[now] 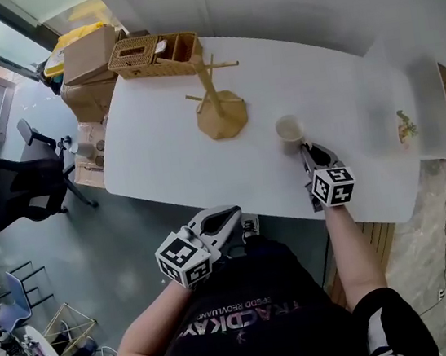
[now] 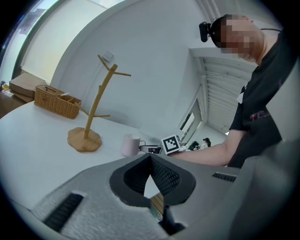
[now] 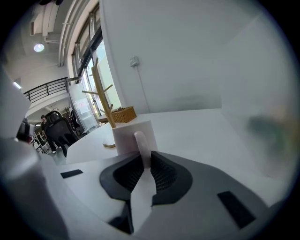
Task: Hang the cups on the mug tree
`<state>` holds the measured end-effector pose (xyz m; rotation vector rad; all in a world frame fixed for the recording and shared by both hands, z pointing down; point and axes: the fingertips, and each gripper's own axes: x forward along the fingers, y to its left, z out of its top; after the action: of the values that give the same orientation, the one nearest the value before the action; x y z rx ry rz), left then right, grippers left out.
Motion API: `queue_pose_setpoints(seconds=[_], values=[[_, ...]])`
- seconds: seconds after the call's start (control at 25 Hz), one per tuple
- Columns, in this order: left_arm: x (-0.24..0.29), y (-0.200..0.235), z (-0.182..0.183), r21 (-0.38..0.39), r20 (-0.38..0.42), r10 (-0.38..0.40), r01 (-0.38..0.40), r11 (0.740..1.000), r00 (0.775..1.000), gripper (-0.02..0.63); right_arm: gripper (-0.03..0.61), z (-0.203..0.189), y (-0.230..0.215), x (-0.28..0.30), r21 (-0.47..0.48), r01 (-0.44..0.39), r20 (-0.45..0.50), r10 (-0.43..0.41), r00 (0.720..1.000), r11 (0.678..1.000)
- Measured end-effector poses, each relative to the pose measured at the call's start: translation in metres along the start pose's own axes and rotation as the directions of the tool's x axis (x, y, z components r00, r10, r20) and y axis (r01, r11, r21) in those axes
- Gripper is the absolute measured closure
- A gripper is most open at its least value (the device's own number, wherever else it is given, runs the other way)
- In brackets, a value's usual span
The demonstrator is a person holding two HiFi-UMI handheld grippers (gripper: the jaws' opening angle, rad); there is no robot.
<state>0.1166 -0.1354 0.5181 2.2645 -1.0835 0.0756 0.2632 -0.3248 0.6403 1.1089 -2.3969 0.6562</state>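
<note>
Right claw (image 3: 144, 158) clamps the handle of a pale pink ceramic cup (image 1: 289, 131) on the white counter (image 1: 160, 141); left claw (image 2: 150, 158) closed, empty.

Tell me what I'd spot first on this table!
The bare wooden mug tree with branch pegs stands toward the far side of the white table. Nearer, the right gripper pinches the handle of a pale pink mug standing upright.

Person is wearing black short-sleeved T-shirt (image 1: 257, 333), purple lettering (image 1: 226, 316) running across it. Left gripper (image 1: 233, 212) at 6 o'clock, right gripper (image 1: 304, 148) at 3 o'clock: both showing grey shells, black ribbed jaws, black-and-white marker cubes (image 1: 187, 259).
</note>
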Motion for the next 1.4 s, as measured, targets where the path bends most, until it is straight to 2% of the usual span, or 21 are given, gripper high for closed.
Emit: queue_pose_setpoints(seconds=[0.36, 0.88, 1.24, 1.4], values=[[-0.009, 0.005, 0.004, 0.0, 0.016, 0.013, -0.013, 1.0, 1.0, 0.618, 0.534, 0.017, 0.016, 0.004, -0.011, -0.009, 0.002, 0.009, 1.0, 1.0], [-0.038, 0.019, 0.014, 0.032, 0.033, -0.046, 0.045, 0.998, 0.998, 0.618, 0.536, 0.071, 0.038, 0.02, -0.161, 0.079, -0.041, -0.087, 0.995, 0.984], [-0.072, 0.032, 0.017, 0.029, 0.055, -0.074, 0.072, 0.997, 0.996, 0.618, 0.538, 0.115, 0.052, 0.032, -0.299, 0.15, -0.087, -0.183, 0.979, 0.942], [-0.081, 0.036, 0.019, 0.031, 0.059, -0.091, 0.09, 0.995, 0.994, 0.618, 0.538, 0.132, 0.058, 0.034, -0.392, 0.189, -0.092, -0.242, 0.966, 0.9]])
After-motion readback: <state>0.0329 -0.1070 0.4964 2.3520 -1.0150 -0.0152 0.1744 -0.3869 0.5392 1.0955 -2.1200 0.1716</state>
